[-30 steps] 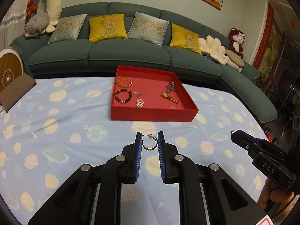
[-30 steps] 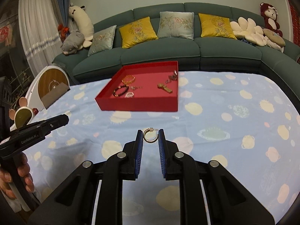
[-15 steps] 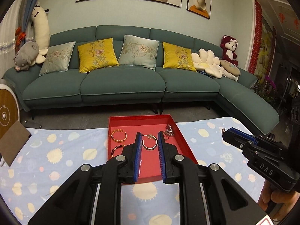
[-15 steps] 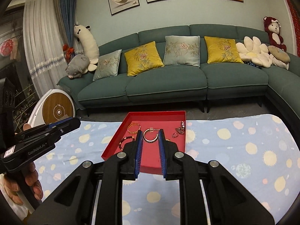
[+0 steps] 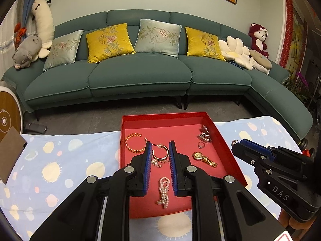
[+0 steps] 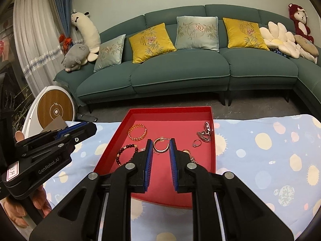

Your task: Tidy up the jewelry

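The blue spotted tablecloth (image 5: 60,160) fills the foreground, and on it sits the red tray (image 5: 160,118), its long axis running away from both cameras toward the green sofa (image 5: 140,74). Both grippers hang over the tray's near half. In the tray lie a pearl strand (image 5: 164,190) nearest, a gold watch (image 5: 204,158) to the right, an orange bead bangle (image 5: 134,142) far left, a dark bead bracelet (image 6: 126,153), a small ring (image 6: 196,143) and a silvery piece (image 6: 204,134) by the right wall.

The left gripper (image 5: 159,150) is clenched lightly on a gold hoop earring (image 5: 160,152), the hoop upright between the blue pads, opening at top. The right gripper (image 6: 160,147) likewise pinches a second hoop earring (image 6: 161,145). Each earring sits right at the fingertips, directly above the tray floor, so the drop looks straight down. Neither arm is clearly nearer; they flank each other, left beside right.
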### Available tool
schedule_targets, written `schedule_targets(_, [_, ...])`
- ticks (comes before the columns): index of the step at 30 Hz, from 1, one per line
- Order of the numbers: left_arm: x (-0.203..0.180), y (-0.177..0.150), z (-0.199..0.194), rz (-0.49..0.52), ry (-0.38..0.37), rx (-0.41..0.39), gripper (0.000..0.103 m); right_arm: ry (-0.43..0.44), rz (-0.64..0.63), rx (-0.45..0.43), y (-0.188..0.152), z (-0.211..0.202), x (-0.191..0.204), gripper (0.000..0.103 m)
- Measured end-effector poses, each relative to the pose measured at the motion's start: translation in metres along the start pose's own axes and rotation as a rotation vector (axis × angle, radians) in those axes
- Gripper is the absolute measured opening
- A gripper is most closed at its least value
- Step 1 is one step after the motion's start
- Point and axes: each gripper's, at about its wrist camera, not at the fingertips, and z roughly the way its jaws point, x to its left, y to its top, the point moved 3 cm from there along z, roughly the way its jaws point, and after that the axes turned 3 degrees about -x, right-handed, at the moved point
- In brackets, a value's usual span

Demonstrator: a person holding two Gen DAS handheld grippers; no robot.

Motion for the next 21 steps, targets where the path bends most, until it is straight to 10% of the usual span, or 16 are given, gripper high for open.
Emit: schedule_targets(21, [0.009, -0.01, 0.046, -0.022, 0.016, 0.051, 0.015, -0.018, -0.01, 0.088, -0.015, 0.052, -0.005, 0.016])
